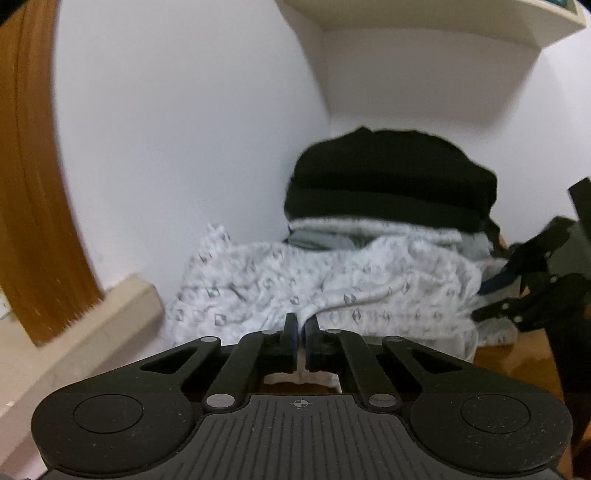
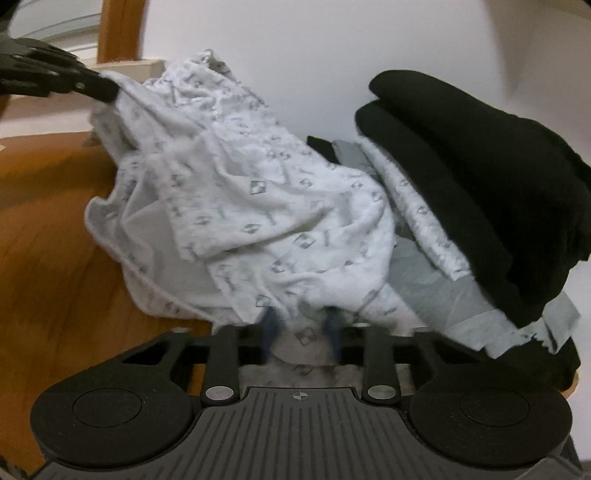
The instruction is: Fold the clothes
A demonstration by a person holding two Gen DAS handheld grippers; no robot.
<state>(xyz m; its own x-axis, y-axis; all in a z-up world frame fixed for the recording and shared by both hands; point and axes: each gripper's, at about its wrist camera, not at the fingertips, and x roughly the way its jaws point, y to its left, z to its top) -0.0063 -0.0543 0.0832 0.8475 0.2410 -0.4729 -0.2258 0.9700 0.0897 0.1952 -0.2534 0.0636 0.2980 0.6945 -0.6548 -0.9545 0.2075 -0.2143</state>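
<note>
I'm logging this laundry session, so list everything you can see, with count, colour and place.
patterned garment: one, white with grey marks, crumpled on the table, held at two edges
black clothes: folded pile, black, against the wall on top of other laundry
grey cloth: one, grey, under the black clothes
table: one, brown wood
shelf: one, cream, on the wall above
left hand-held gripper: black, shut on the patterned garment's edge
right hand-held gripper: black, closed on the garment's near edge
</note>
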